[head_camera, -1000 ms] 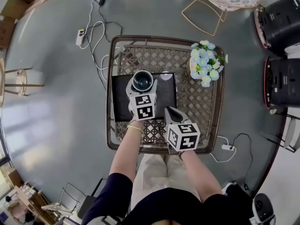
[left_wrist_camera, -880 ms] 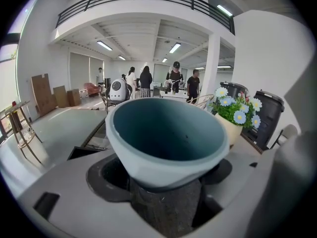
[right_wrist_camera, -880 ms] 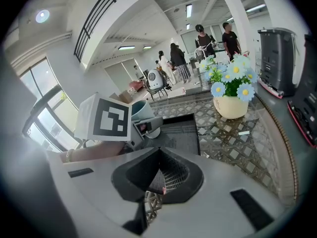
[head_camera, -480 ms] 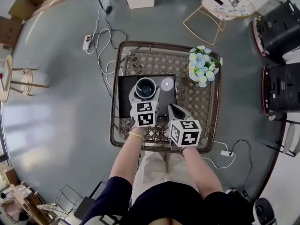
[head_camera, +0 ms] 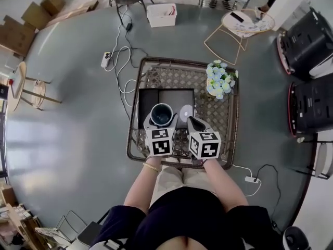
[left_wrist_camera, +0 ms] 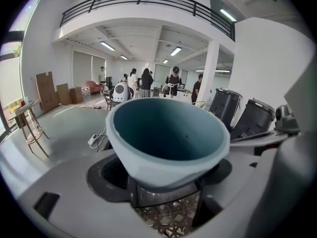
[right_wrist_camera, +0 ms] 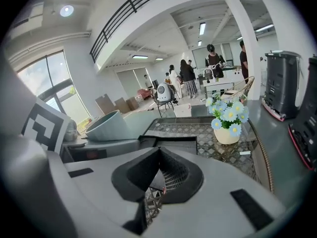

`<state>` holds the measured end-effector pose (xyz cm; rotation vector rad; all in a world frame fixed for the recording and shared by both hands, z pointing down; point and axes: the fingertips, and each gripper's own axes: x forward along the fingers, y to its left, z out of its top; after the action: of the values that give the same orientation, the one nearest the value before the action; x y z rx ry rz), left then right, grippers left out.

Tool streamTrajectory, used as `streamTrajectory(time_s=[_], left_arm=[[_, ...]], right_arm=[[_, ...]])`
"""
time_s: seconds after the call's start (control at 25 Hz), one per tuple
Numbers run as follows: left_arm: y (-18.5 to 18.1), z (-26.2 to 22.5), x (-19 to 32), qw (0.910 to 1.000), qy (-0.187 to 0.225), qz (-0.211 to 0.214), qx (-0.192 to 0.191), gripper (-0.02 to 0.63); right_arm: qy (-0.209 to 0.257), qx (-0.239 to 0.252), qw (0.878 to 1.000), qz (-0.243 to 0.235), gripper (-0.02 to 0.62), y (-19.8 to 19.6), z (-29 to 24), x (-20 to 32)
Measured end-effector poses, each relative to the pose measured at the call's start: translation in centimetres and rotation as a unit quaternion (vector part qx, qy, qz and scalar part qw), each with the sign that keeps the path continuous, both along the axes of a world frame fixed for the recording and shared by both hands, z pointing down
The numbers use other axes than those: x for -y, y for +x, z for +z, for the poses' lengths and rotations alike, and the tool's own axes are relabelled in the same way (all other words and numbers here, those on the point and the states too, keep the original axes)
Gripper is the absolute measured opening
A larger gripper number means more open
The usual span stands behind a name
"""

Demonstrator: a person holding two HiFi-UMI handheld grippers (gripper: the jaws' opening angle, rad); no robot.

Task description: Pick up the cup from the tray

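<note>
Gripping the cup (left_wrist_camera: 166,143), the left tool (head_camera: 161,121) hides its base; the right tool (right_wrist_camera: 157,178) is clenched.

A lattice-topped table (head_camera: 221,132) stands on a grey floor (head_camera: 67,139), with a pot of blue and white flowers (head_camera: 218,81) at its far right corner. A power strip (head_camera: 105,60) with cables lies off the table's far left. Beyond are a white box (head_camera: 162,14) and a round side table (head_camera: 245,21), with black appliances (head_camera: 307,40) at the right.
</note>
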<state>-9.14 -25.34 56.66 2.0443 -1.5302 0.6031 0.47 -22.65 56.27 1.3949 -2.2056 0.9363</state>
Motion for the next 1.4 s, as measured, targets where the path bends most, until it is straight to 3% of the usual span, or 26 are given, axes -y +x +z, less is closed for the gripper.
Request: streamTrajectory(time_s=[0.6, 1.4], left_arm=[[-1.8, -4.2, -5.9, 0.9994, 0.001, -0.034, -0.007, 0.382], [-0.7, -5.1, -7.4, 0.9996, 0.015, -0.025, 0.005, 0.382]], right_arm=[[0.042, -0.002, 0.997, -0.071, 0.009, -2.8, -3.5, -4.3], [0.060, -0.003, 0.995, -0.080, 0.009, -2.8, -4.7, -5.8]])
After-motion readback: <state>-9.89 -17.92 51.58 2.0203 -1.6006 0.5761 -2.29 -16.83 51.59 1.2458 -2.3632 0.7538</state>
